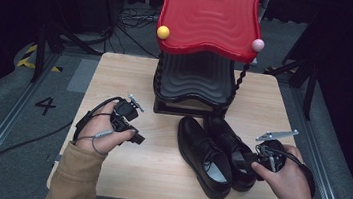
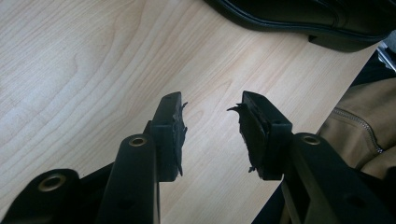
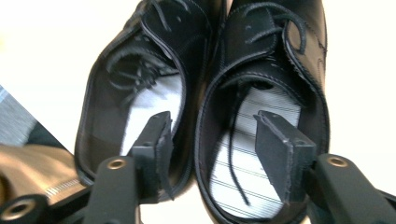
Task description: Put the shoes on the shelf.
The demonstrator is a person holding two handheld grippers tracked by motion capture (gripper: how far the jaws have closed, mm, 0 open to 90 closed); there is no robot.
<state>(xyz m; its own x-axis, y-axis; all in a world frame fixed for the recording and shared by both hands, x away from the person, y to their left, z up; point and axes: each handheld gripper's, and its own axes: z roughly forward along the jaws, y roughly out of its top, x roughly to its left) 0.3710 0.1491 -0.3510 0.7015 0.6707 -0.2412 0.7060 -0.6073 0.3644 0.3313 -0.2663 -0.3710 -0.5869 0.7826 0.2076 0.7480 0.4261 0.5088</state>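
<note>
Straddling the shoes' (image 3: 205, 93) touching inner collars, the right gripper (image 3: 215, 140) gapes.

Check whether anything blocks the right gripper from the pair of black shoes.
Nothing visible does. The right gripper is open at the heels of the black shoes, its jaws over the two shoe openings, with no object between. The left gripper is open over bare table.

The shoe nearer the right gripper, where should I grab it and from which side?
Probably its heel collar, from the heel end. The right shoe lies upright, opening up, heel toward the right gripper, whose open jaws already straddle its inner wall beside the left shoe. Shift right so one jaw enters, one stays outside.
</note>
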